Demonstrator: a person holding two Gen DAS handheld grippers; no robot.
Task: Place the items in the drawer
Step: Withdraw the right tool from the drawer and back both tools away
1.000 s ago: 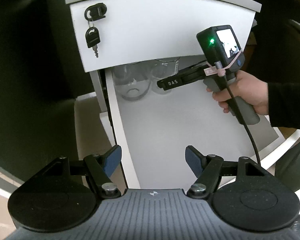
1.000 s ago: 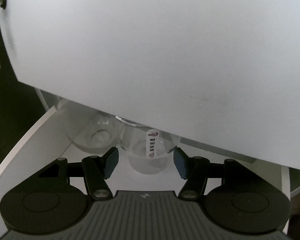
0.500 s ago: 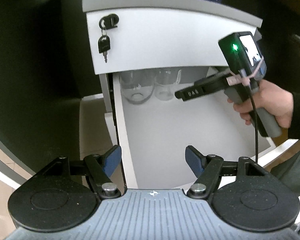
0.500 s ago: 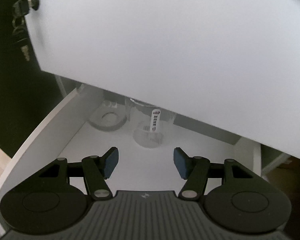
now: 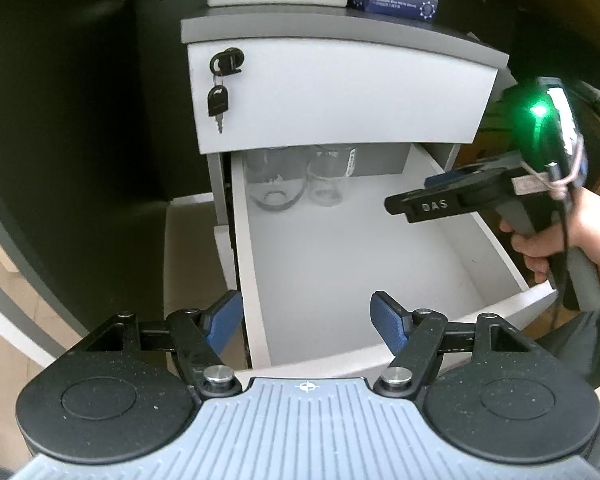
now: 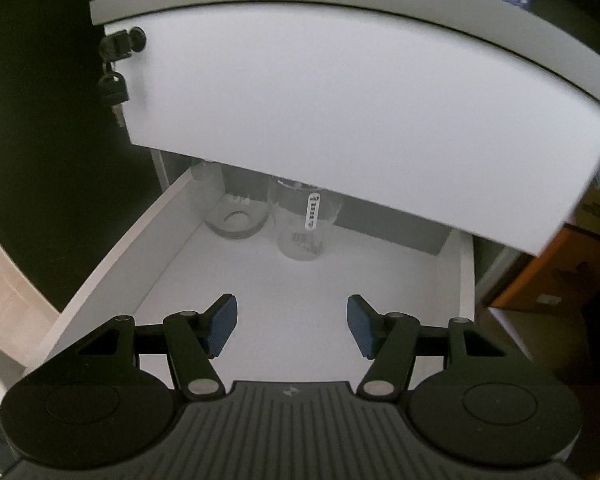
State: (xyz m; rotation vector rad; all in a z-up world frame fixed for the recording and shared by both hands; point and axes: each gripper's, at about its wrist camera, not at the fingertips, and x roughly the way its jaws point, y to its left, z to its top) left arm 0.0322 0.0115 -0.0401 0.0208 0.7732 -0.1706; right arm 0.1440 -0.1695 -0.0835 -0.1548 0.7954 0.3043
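Glass jars point(image 6: 268, 216) at drawer point(image 6: 112, 264) rear, well beyond empty right tongs point(image 6: 292, 326).

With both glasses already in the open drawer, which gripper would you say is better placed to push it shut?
Probably the left gripper: open and empty, at the drawer front edge. The right gripper hangs over the interior.

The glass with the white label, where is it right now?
The labelled glass stands at the back of the open drawer, just right of the wider glass jar, under the closed upper drawer front.
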